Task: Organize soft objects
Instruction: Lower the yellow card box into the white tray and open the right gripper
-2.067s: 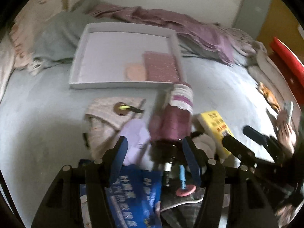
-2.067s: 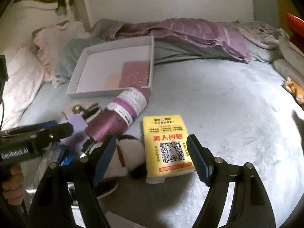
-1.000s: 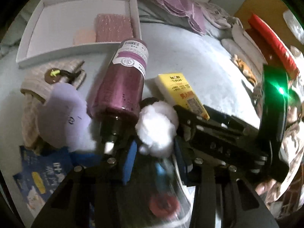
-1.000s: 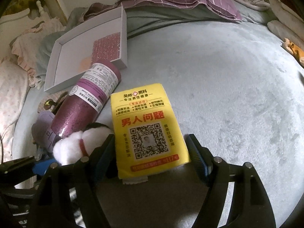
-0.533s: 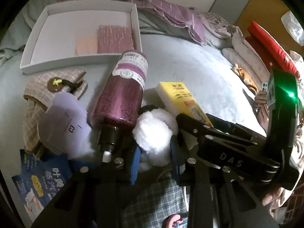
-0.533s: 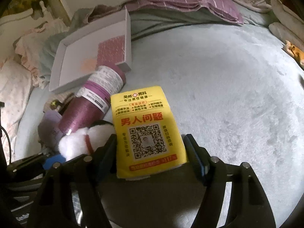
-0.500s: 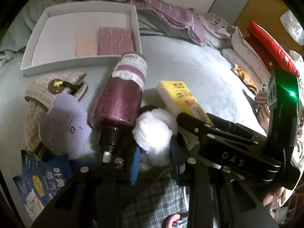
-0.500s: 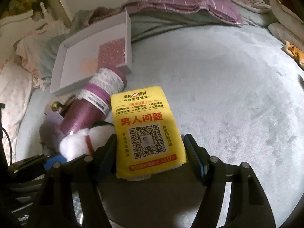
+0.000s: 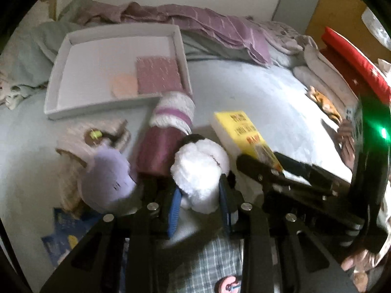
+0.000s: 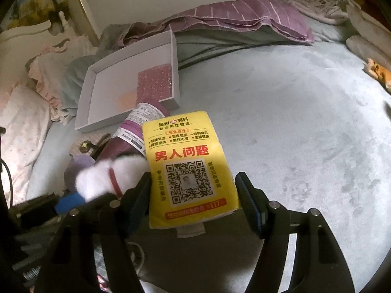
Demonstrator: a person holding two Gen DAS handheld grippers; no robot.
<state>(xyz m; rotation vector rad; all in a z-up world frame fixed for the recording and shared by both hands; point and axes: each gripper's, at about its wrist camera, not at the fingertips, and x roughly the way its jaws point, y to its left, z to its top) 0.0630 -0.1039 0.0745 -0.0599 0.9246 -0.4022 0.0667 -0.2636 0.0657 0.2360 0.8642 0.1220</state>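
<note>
left gripper (image 9: pixel 199 210), nearest in the left wrist view: fingers (image 9: pixel 173 208) drawn narrow, blue pads pressed into both flanks of the white plush toy (image 9: pixel 199 171), which bulges above them and appears clear of the bed (image 10: pixel 305 122). right gripper (image 10: pixel 193 200), nearest in the right wrist view: fingers (image 10: pixel 248 201) at a middle spread around the near end of the yellow tissue pack (image 10: pixel 189 168); the left finger lies against the pack's edge, while a sliver of gap shows at the right pad, so a firm hold cannot be confirmed. just beyond the grippers: a purple bottle (image 9: pixel 162 144) on its side, touching the plush, with a lilac soft piece (image 9: pixel 107 183) and a beige checked pouch (image 9: pixel 80 141) to its left. farther: the white tray (image 9: pixel 58 75), its near rim just beyond the bottle's far end, holding a pink glittery pad (image 9: pixel 157 74) and a peach round pad (image 9: pixel 123 84) in its near right part. farthest: rumpled purple bedding (image 9: pixel 220 31).

step in hand, as judged: pick-up of two soft items at once, plush in the left, tissue pack in the right. the next move calls for carrying both forward over the lying bottle without nudging it, then setting them on the tray's bare left floor; the right grip likely needs tightening first, since the pack may slip.
</note>
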